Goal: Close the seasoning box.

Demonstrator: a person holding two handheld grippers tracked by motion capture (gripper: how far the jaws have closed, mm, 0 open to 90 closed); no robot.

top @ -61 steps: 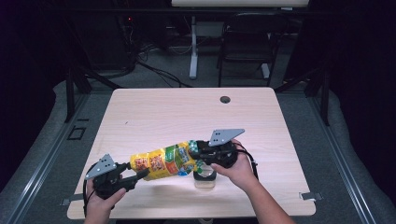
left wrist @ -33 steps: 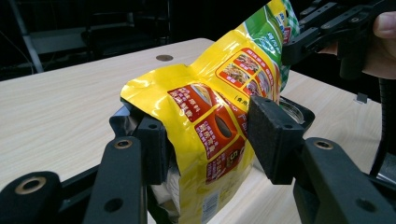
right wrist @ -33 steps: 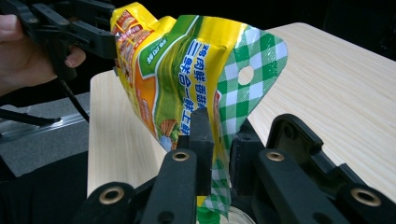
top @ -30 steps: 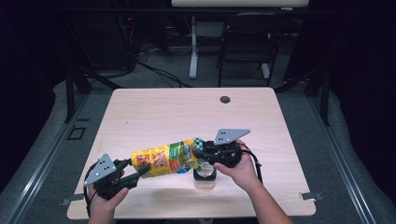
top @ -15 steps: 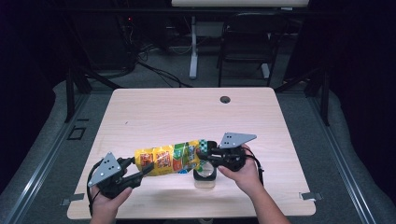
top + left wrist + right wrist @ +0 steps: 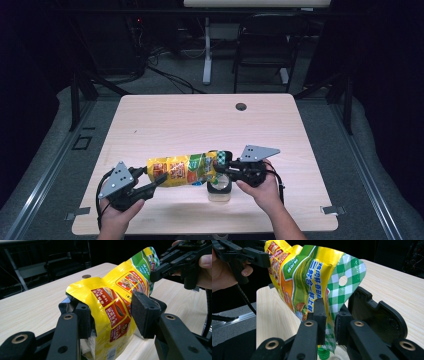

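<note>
A yellow food pouch (image 6: 182, 170) with a green-checked top hangs level above the table, stretched between both grippers. My left gripper (image 6: 152, 182) is shut on its wide bottom end; in the left gripper view the pads (image 6: 143, 312) of the gripper (image 6: 113, 315) press the pouch (image 6: 117, 297) from both sides. My right gripper (image 6: 222, 167) is shut on the checked top seal. In the right gripper view the gripper (image 6: 331, 312) pinches the pouch (image 6: 312, 282) just below its hang hole. A clear cup (image 6: 219, 192) stands on the table under the right gripper.
The wooden table (image 6: 200, 120) has a round cable hole (image 6: 241, 106) near its far edge. A green cap (image 6: 323, 353) shows inside the cup below the right jaws. Chairs and desk legs stand in the dark behind the table.
The right gripper has drifted a little to the right, and the pouch now lies flatter and more stretched. The left gripper has barely moved.
</note>
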